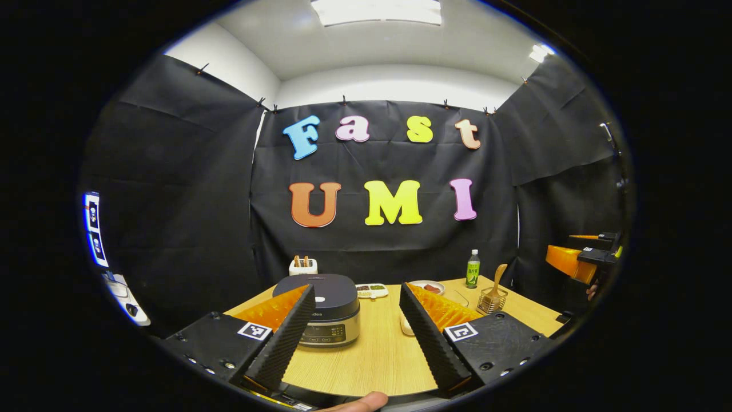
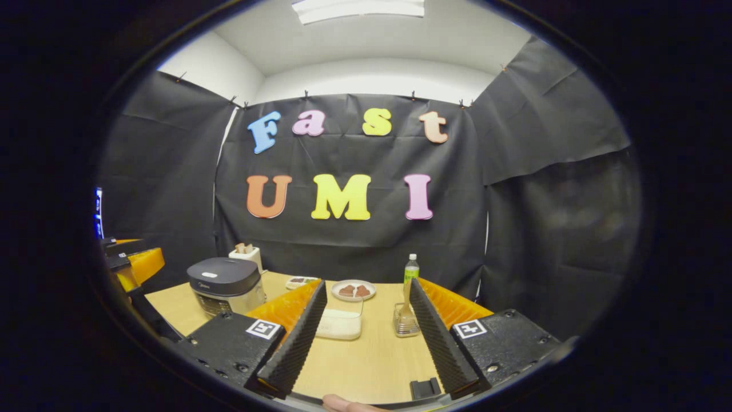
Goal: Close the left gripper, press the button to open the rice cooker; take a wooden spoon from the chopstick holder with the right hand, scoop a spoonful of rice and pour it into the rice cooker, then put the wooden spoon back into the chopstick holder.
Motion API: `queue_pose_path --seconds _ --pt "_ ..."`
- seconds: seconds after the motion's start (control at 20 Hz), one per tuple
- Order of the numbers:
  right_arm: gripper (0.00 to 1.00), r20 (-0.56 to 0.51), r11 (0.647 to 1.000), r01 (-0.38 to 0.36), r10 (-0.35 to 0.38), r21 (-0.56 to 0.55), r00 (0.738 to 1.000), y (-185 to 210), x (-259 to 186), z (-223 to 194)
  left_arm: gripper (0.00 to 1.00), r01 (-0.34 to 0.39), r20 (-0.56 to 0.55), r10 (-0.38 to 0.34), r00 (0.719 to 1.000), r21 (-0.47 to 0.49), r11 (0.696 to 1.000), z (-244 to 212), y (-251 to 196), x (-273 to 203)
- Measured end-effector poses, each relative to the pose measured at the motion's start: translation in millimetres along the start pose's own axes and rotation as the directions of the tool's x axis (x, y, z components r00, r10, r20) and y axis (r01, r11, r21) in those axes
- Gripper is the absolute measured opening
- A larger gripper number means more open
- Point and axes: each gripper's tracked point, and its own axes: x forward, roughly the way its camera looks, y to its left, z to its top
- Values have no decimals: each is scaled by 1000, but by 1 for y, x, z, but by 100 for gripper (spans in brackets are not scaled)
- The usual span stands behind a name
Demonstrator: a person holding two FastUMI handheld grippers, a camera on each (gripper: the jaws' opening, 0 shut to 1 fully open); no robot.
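On the wooden table [image 1: 377, 349], the rice cooker [image 1: 327, 312] sat toward the left edge with its dark lid shut, and in the left gripper view the left gripper [image 1: 354, 337] hung above the near edge with its fingers spread wide and nothing between them. Behind the cooker, at the far left corner, stood a small white holder [image 1: 303, 266] with brown sticks in it. Toward the right edge stood the wire chopstick holder [image 1: 492, 300], the wooden spoon [image 1: 499, 276] upright in it with its bowl at the top, and a green bottle [image 1: 472, 269] stood just behind it near the far edge. Between cooker and bottle lay a small tray [image 1: 372, 290] and a plate [image 1: 429, 287] of dark food. The right gripper [image 2: 366, 337], seen in the right gripper view, was likewise wide open and empty above the near edge, looking at a clear container of rice [image 2: 339, 324] near the middle of the table. A fingertip [image 2: 337, 404] showed at the bottom of that view.
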Motion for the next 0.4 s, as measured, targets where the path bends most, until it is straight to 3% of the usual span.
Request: queue_pose_path --seconds 0.4 --pt "94 15 1000 -14 14 -9 1000 5 1 4 95 -2 -17 2 1000 -10 1000 -7 7 -2"
